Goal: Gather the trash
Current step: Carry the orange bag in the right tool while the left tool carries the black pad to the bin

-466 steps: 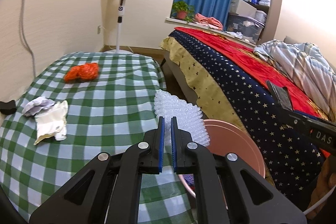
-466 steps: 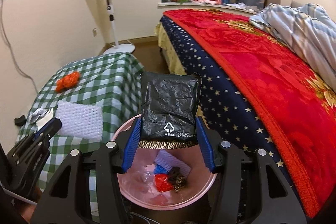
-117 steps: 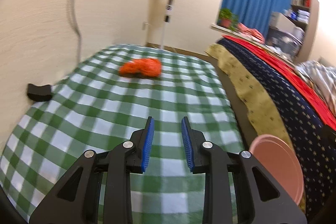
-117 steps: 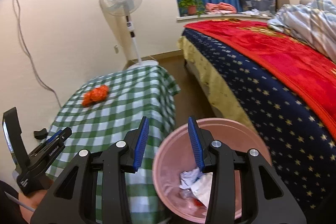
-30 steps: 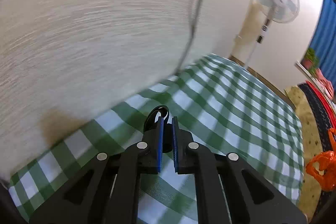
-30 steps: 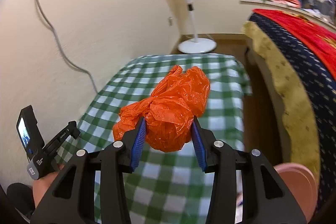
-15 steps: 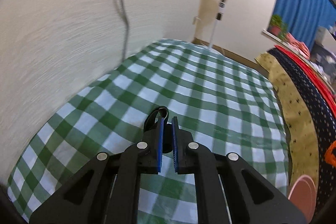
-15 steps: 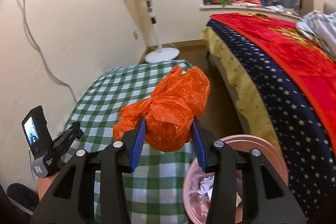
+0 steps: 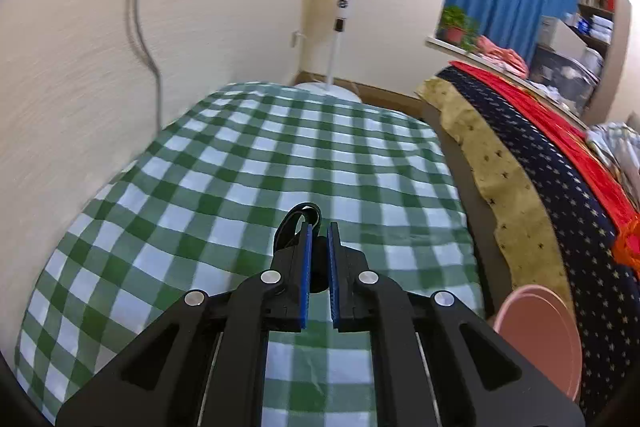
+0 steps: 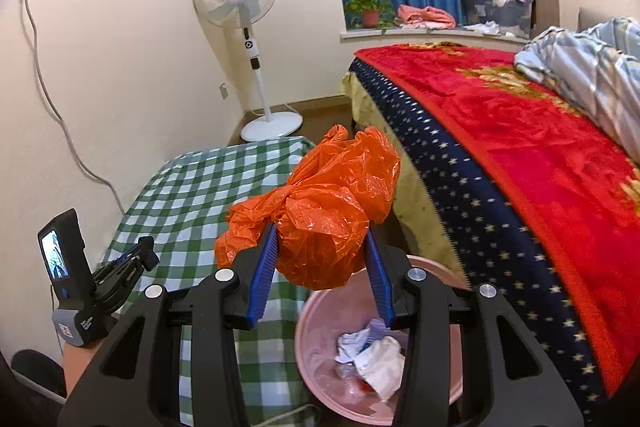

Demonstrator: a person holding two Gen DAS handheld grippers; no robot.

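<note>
Orange plastic bag (image 10: 320, 227) sits pinched in the right tongs (image 10: 322, 267) above the pink bin (image 10: 312, 355); released off-centre, it could catch the rim and spill. Left tongs (image 9: 316, 259) pinch a small black object (image 9: 298, 223) over the tabletop (image 9: 240, 167).

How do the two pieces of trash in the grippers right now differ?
The orange plastic bag in the right gripper is bulky and crinkled, bulging past the blue pads; the small black item in the left gripper is slim, dark and looped. The bag holds the right jaws wide apart; the black item leaves the left jaws nearly closed. The bag hangs above the pink bin; the black item is over the checked cloth. Both are clamped and lifted.
</note>
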